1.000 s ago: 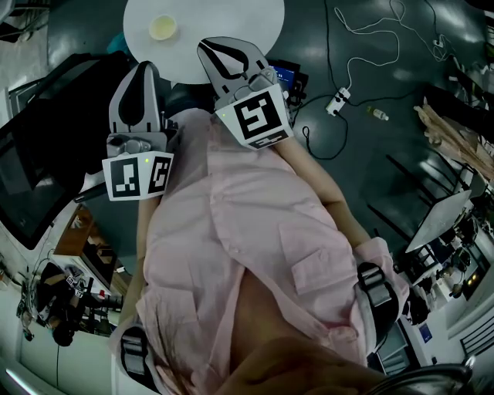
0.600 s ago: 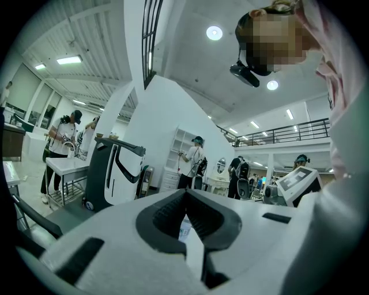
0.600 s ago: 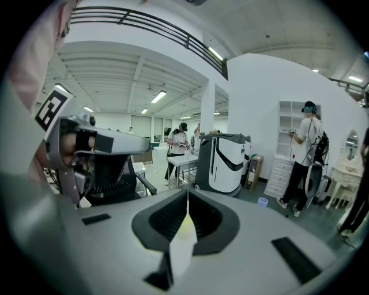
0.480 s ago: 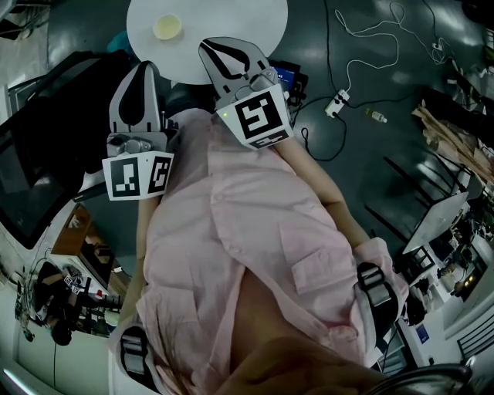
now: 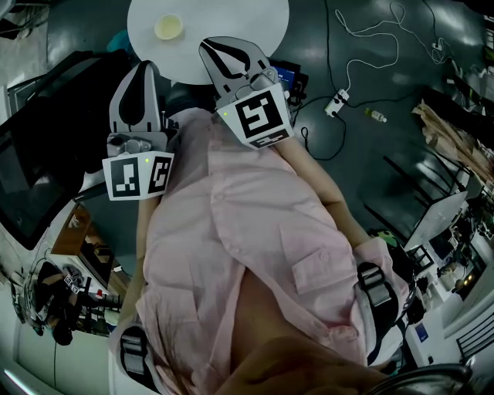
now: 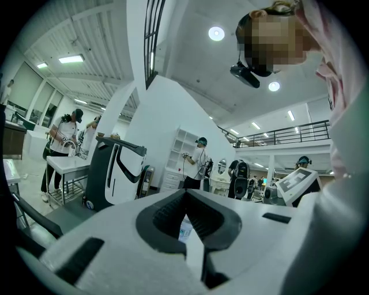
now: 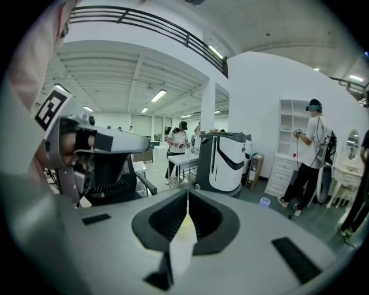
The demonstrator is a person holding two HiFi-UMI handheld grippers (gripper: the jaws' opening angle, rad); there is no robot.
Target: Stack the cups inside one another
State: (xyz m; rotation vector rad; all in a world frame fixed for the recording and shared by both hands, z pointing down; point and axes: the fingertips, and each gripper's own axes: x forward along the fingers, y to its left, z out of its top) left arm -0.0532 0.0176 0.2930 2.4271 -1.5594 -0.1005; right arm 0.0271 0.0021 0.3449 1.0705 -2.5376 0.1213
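Tongs clenched on nothing: left tongs (image 5: 143, 68) and right tongs (image 5: 210, 48) rest at chest (image 5: 247, 231), probably idling; 1 cup (image 5: 164, 28) on tabletop (image 5: 239, 23).

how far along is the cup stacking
Done: unclear. Only one pale yellow cup shows on the round white table; whether it is already a nested stack can't be told.
In hand: nothing. The left gripper and right gripper are shut and empty, by the pink shirt.
Left: possibly nothing, unconfirmed.
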